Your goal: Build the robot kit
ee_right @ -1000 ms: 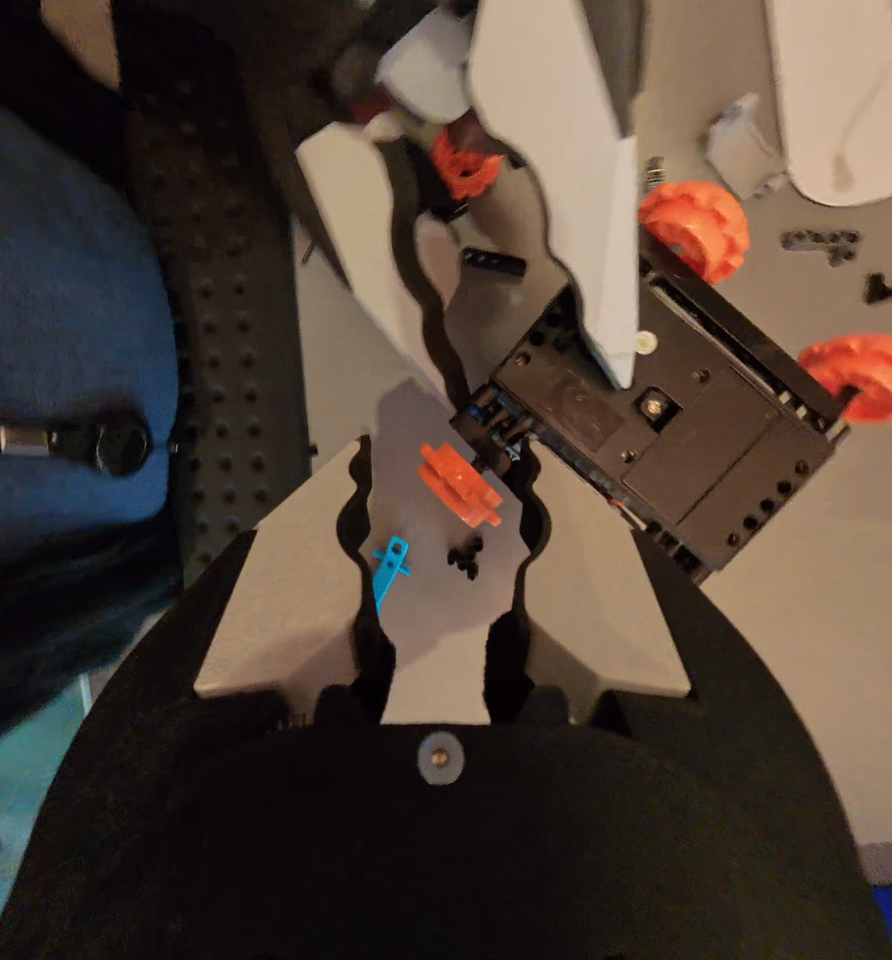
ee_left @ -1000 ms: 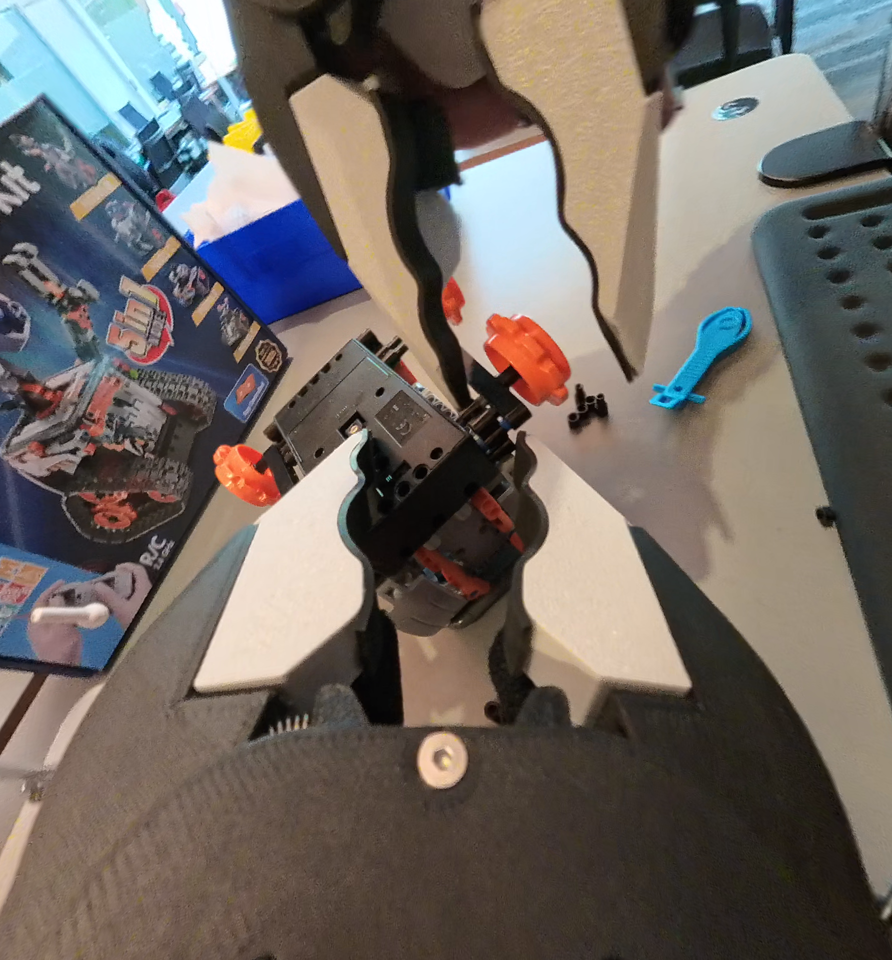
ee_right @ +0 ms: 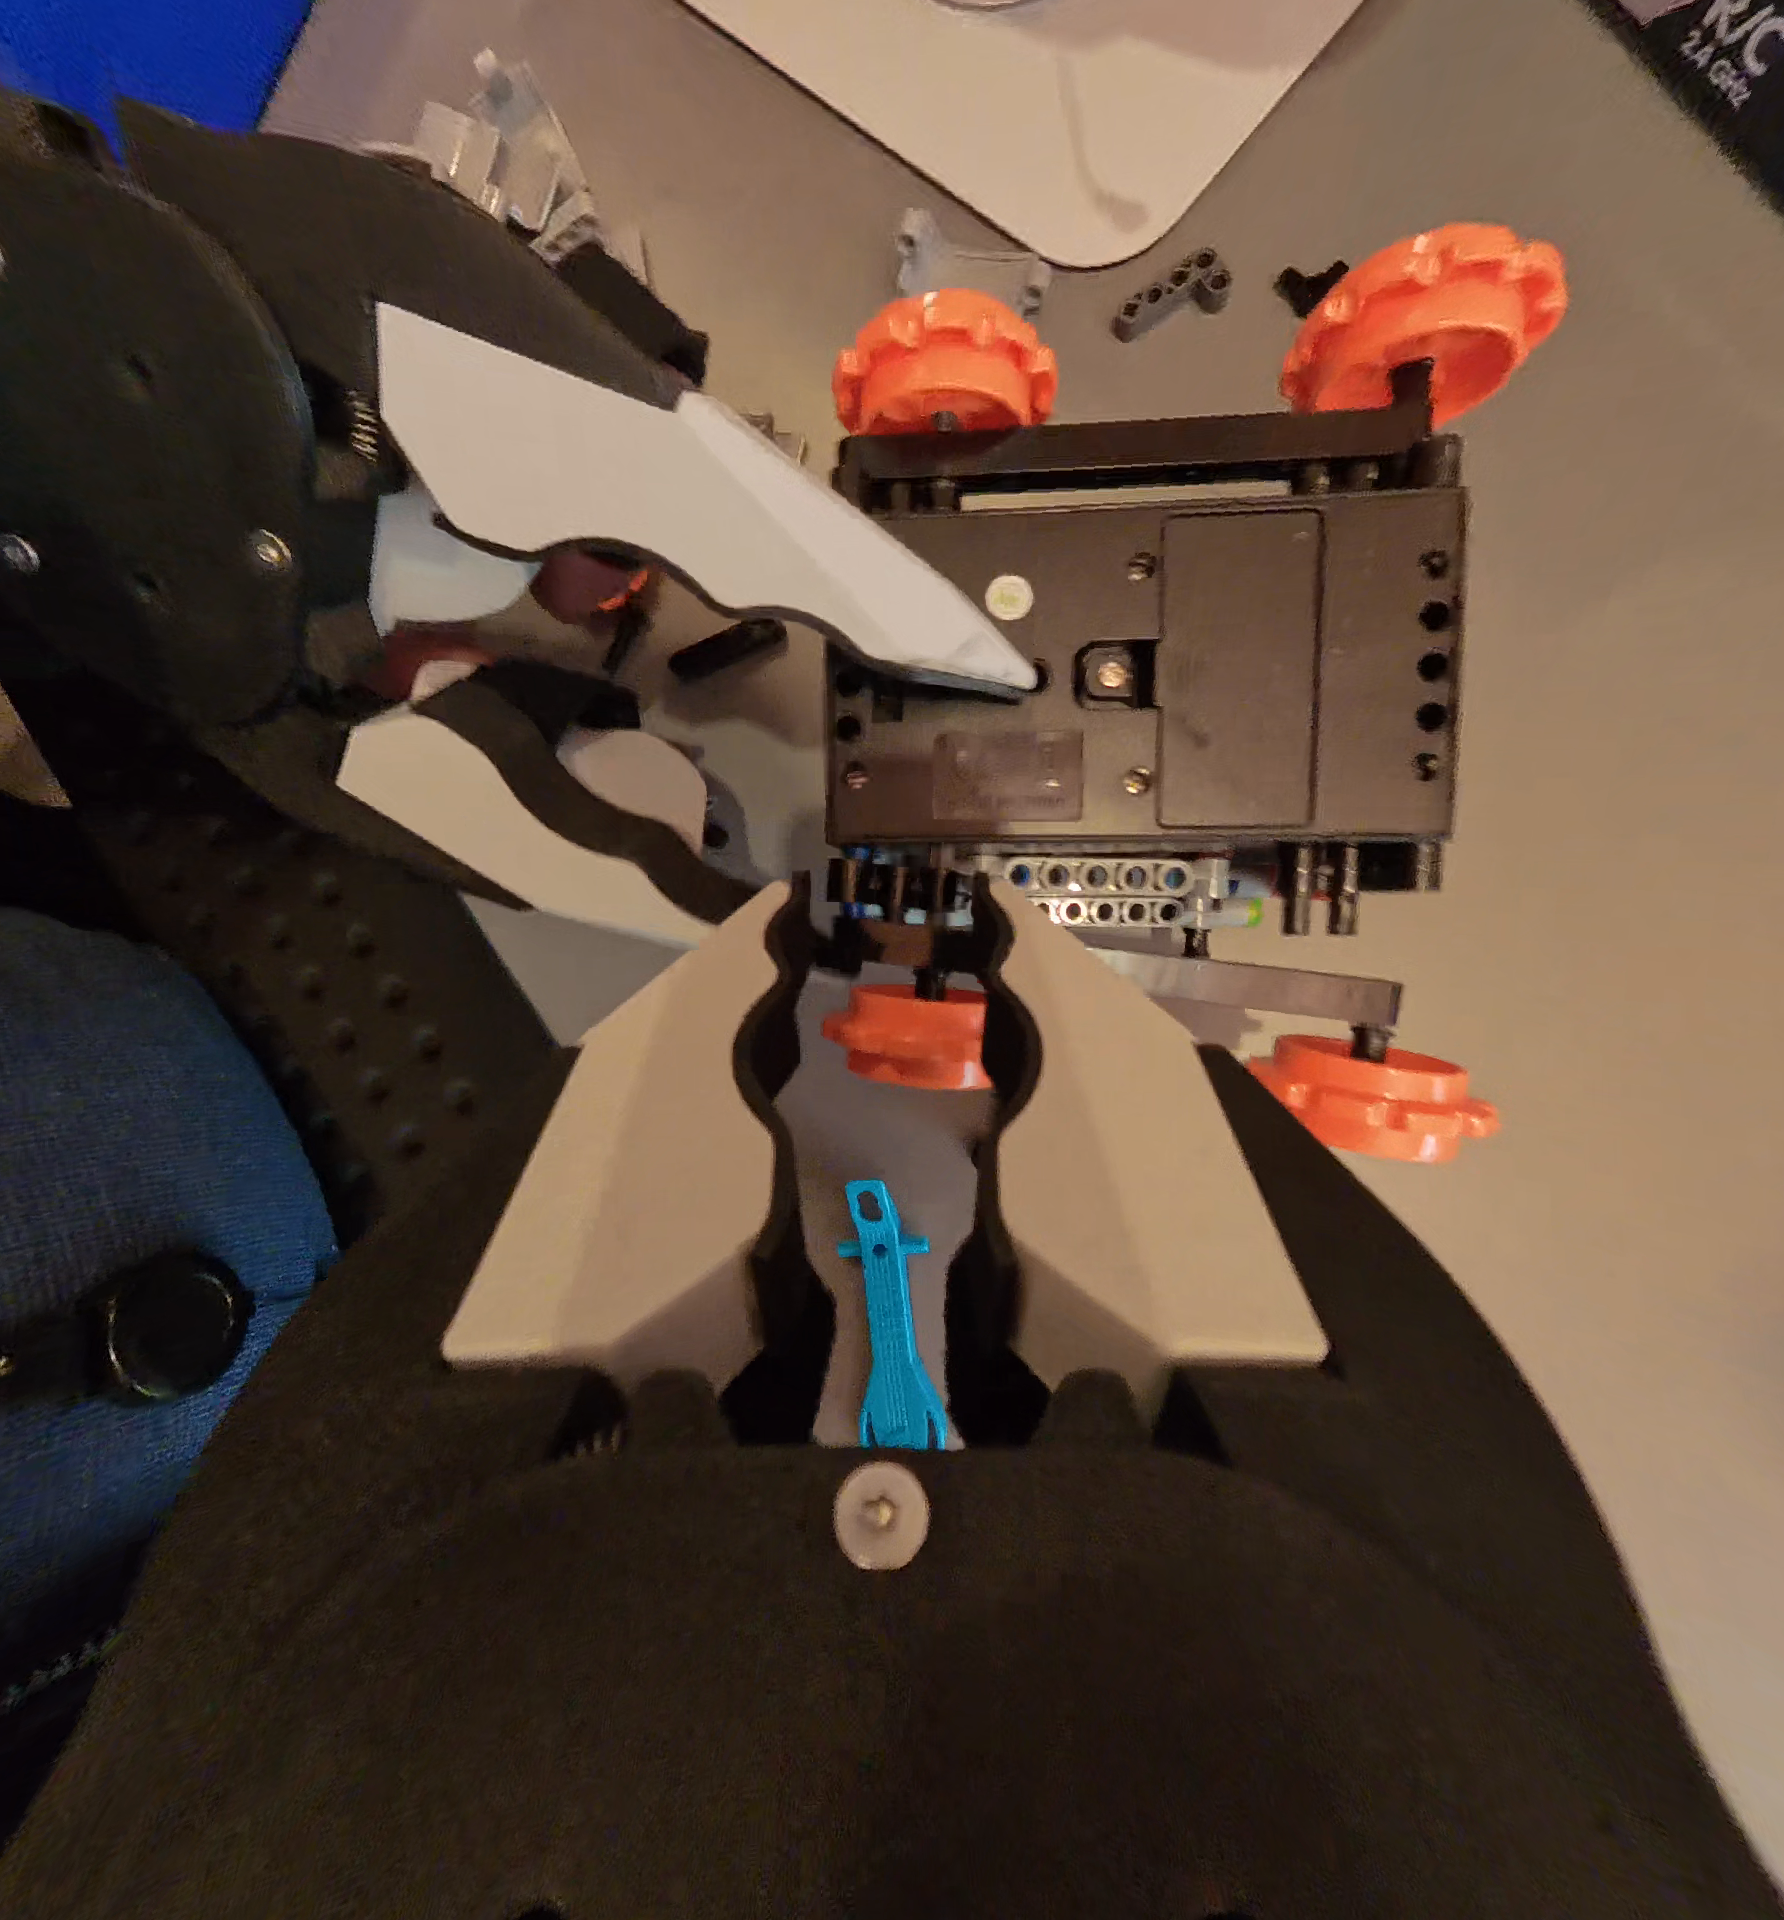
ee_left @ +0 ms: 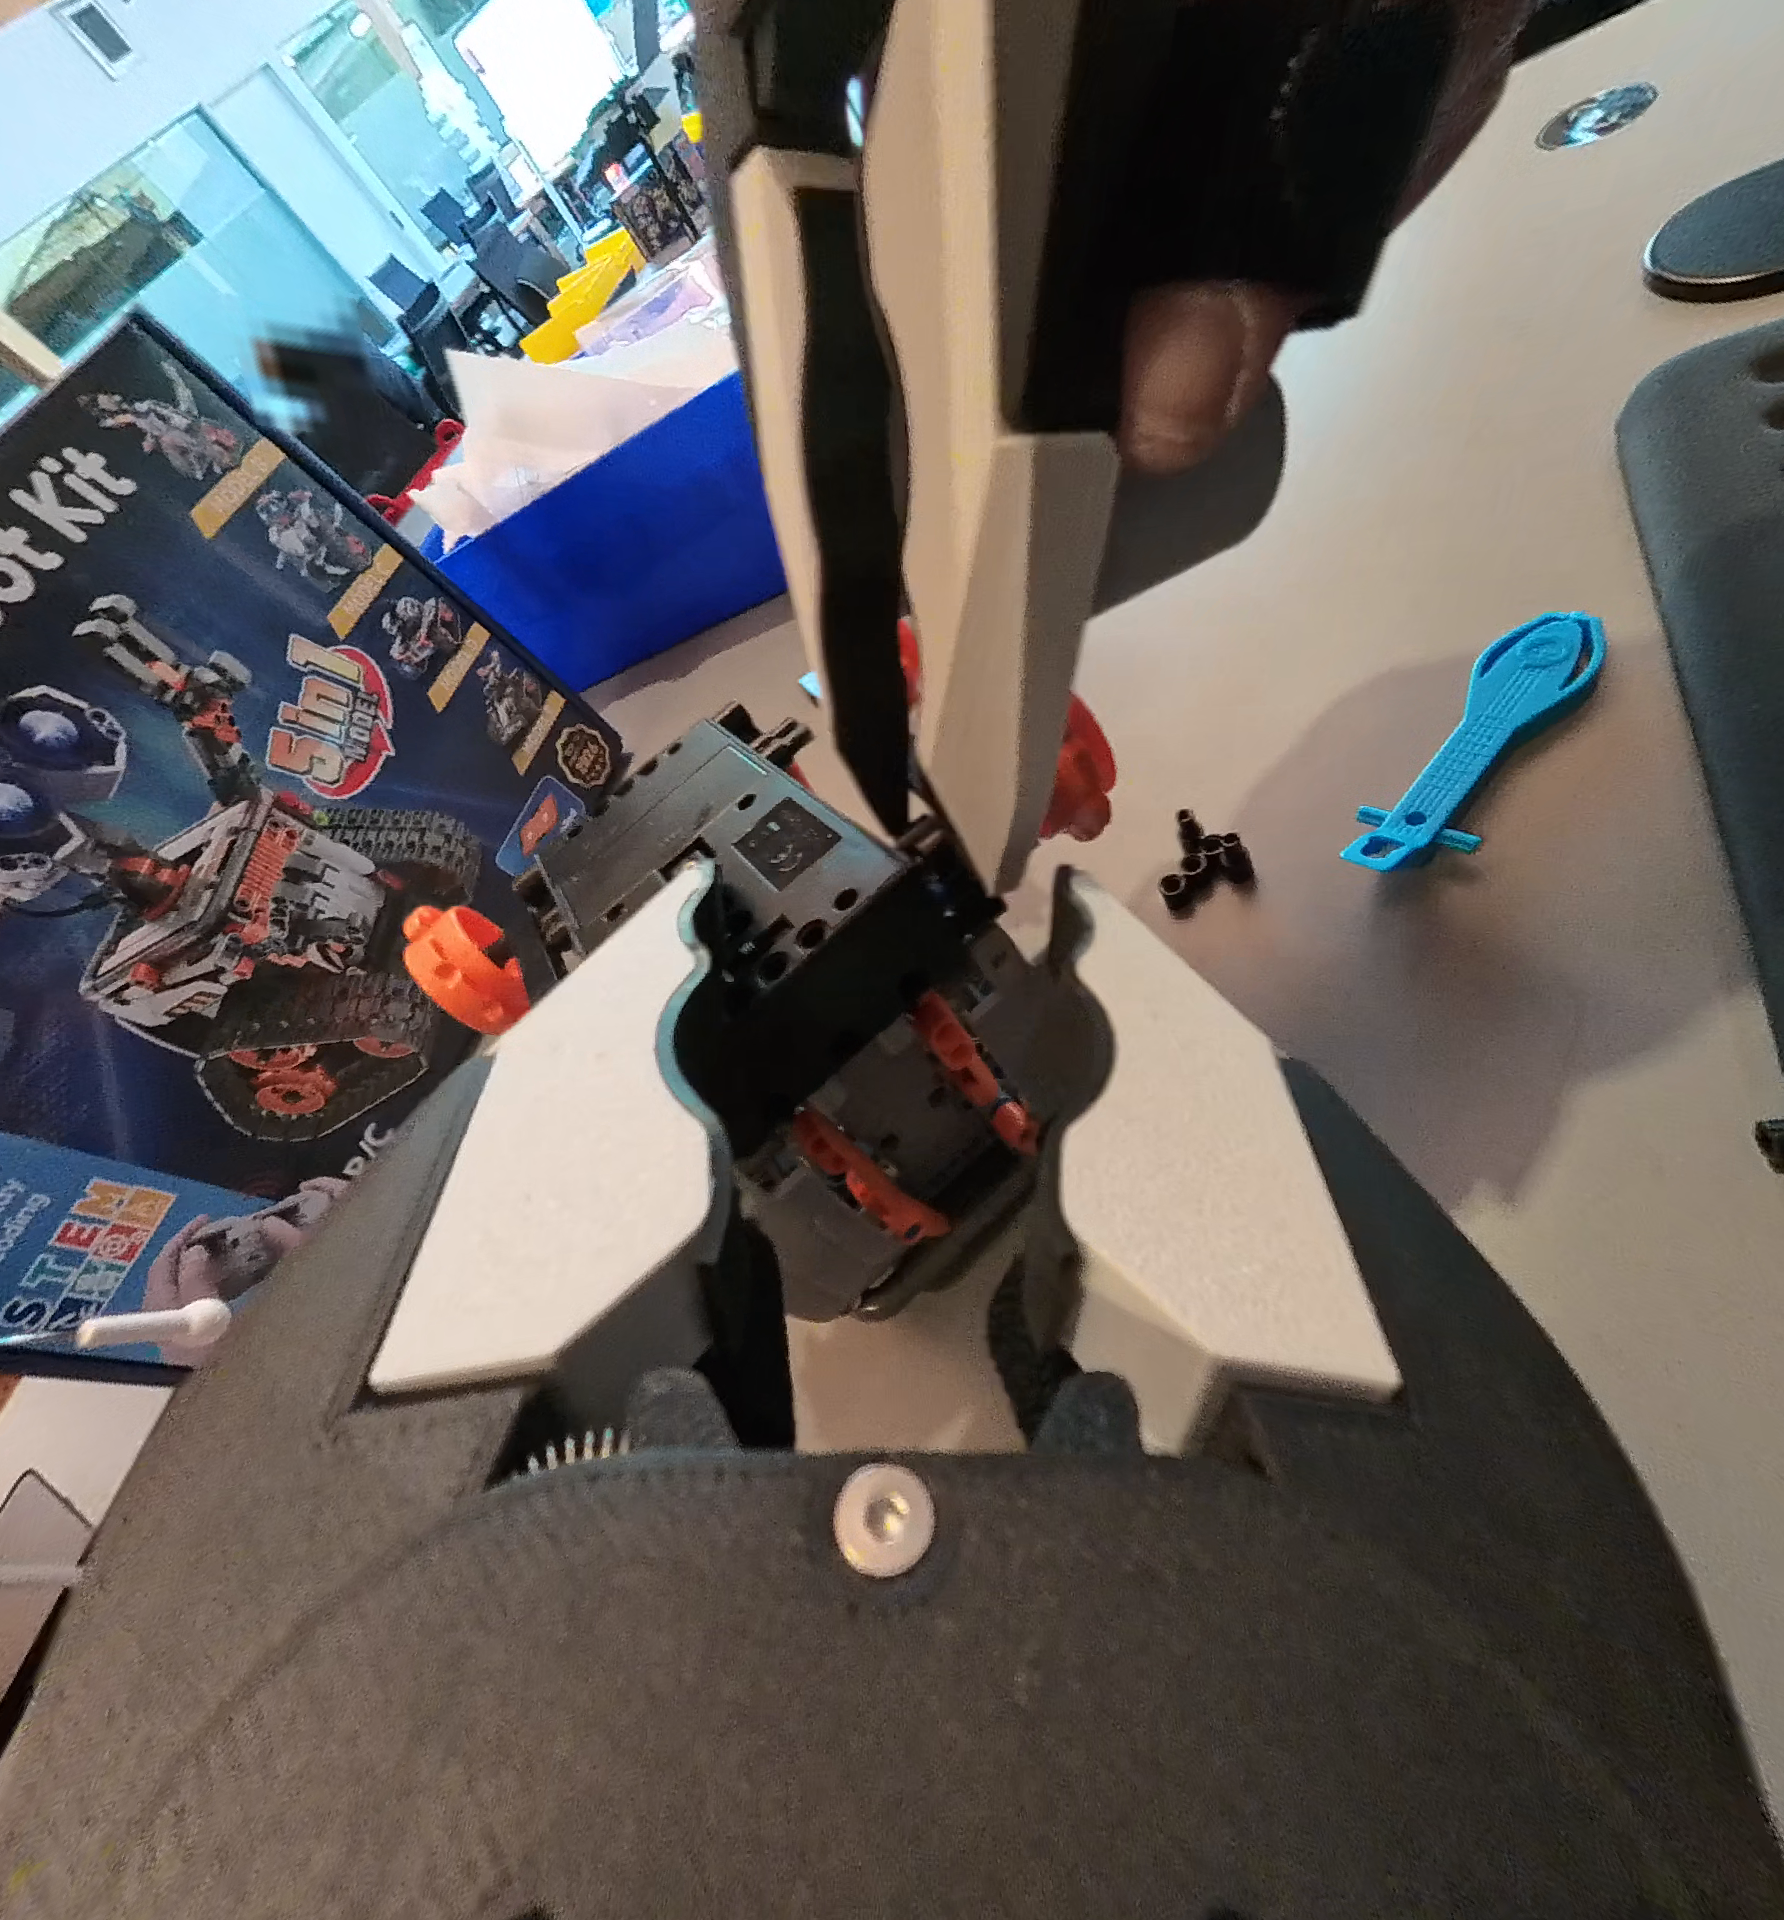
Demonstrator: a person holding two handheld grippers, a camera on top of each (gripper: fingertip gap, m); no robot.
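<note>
Left tool [ee_left: 883,1049] clamped on one end of the black block chassis [ee_left: 763,883], lifted off the counter [ee_left: 1387,1039]; long axis running forward-left from its tips, orange wheels [ee_right: 945,358] out both sides. Right tool [ee_right: 888,904] closed onto black axle pins [ee_right: 903,899] at chassis edge, small orange wheel [ee_right: 909,1039] between its fingers. Blue spanner-shaped piece [ee_left: 1480,727] lying well right on counter.
</note>
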